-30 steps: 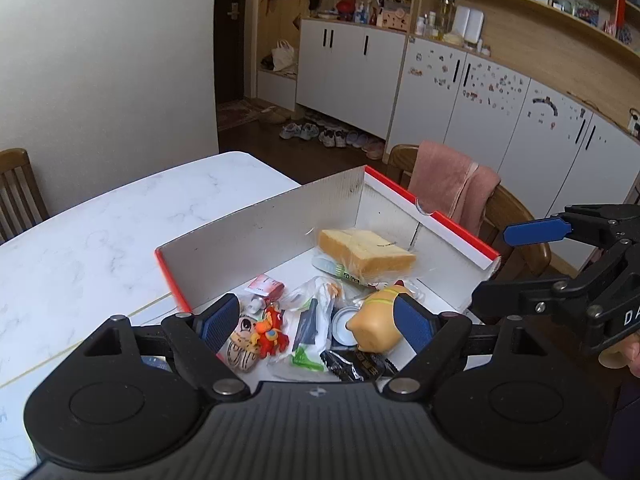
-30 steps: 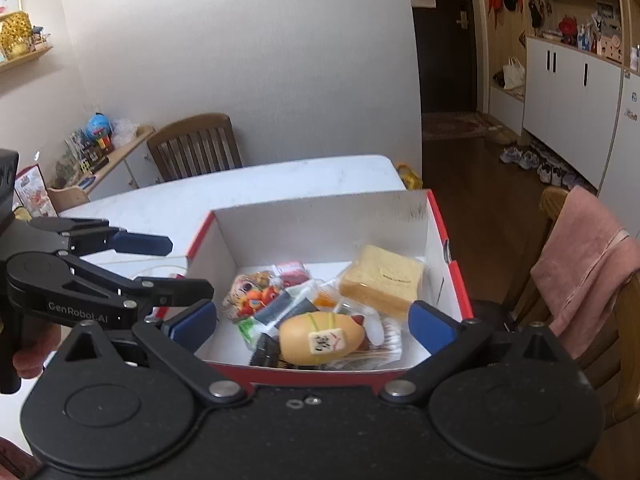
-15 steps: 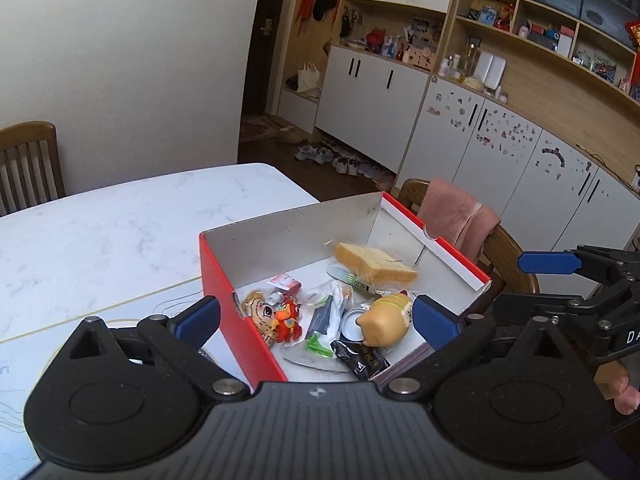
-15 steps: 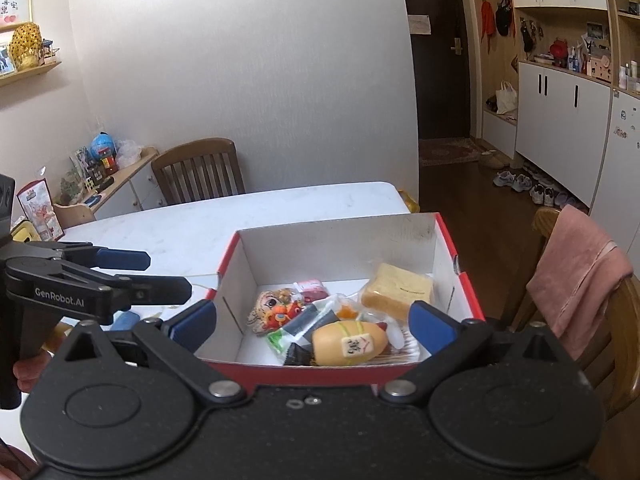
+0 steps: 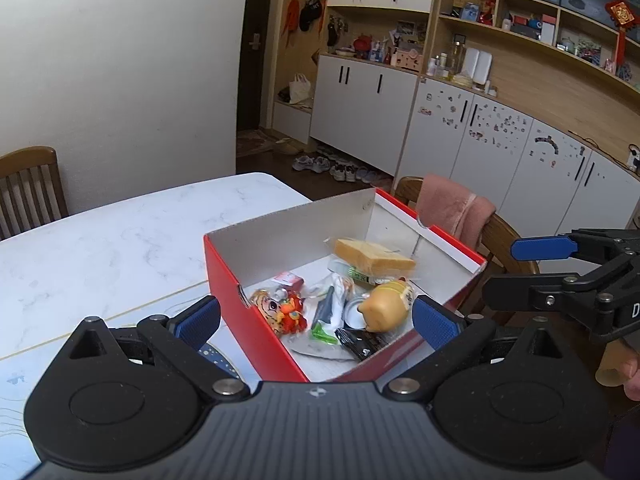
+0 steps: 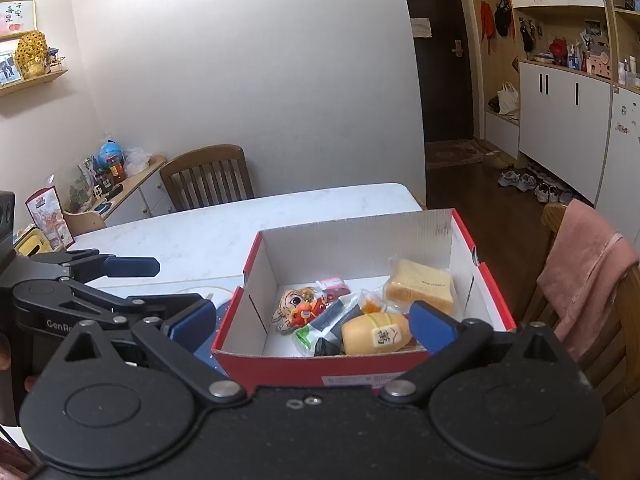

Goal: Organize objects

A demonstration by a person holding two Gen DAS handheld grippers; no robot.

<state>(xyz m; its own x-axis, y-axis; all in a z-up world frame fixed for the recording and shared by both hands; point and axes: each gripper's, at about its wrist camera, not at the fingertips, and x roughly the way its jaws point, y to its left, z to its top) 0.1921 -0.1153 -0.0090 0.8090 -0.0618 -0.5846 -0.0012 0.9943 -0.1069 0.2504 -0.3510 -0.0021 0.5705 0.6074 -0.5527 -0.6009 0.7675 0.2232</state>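
A red cardboard box (image 5: 256, 320) (image 6: 496, 300) stands at the table's near corner. It holds a bread slice (image 5: 372, 258) (image 6: 420, 282), a yellow squishy toy (image 5: 386, 304) (image 6: 374, 332), a tiger plush (image 5: 282, 308) (image 6: 296, 306), a small red packet (image 5: 288, 280) (image 6: 334, 284) and several wrapped items. My left gripper (image 5: 316, 318) is open and empty, above the box's near left side. My right gripper (image 6: 312, 322) is open and empty, above the box's near edge. Each gripper shows in the other's view, the right one (image 5: 552, 264) and the left one (image 6: 132, 280).
The white marble table (image 5: 120, 248) (image 6: 240, 224) stretches behind and left of the box. A chair with a pink towel (image 5: 452, 208) (image 6: 584, 264) stands just right of the box. Another wooden chair (image 6: 208, 176) is at the far side. A dark blue mat (image 6: 218, 312) lies left of the box.
Both grippers have pulled back and up from the box, so it looks smaller and farther. Both stay open and empty. The box contents have not moved.
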